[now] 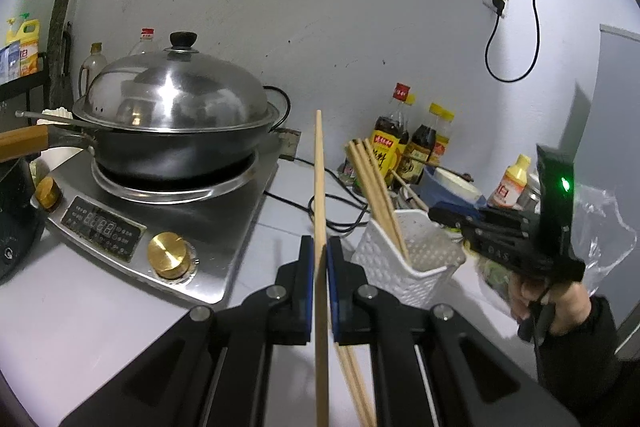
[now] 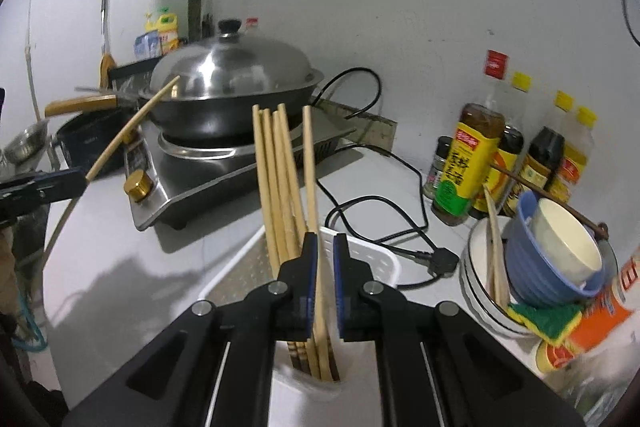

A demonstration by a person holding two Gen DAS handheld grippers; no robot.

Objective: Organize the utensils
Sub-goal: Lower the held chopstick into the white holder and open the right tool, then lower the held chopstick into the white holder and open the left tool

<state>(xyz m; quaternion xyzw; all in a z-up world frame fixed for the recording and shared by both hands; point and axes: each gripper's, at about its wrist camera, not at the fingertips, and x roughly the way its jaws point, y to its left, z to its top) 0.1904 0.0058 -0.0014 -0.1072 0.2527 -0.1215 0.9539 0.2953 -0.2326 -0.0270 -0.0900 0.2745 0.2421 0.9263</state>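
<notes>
My left gripper (image 1: pixel 319 255) is shut on a single wooden chopstick (image 1: pixel 319 167) and holds it upright above the counter, left of the white perforated utensil holder (image 1: pixel 408 259). Several chopsticks (image 1: pixel 376 187) stand in that holder. More chopsticks (image 1: pixel 352 383) lie under the left gripper. My right gripper (image 2: pixel 325 247) is right above the holder (image 2: pixel 360 259); one chopstick (image 2: pixel 310 167) stands in the small gap between its pads, beside the bundle (image 2: pixel 276 179), with no clear pinch. The left gripper (image 2: pixel 40 187) with its chopstick (image 2: pixel 120 135) shows at the left of the right wrist view.
An induction cooker (image 1: pixel 160 219) with a lidded wok (image 1: pixel 176 115) stands at the left. Sauce bottles (image 2: pixel 472 155) line the wall. Stacked plates with bowls (image 2: pixel 552 255), two chopsticks and a sponge (image 2: pixel 544 319) sit at the right. A black power cord (image 2: pixel 380 219) crosses the counter.
</notes>
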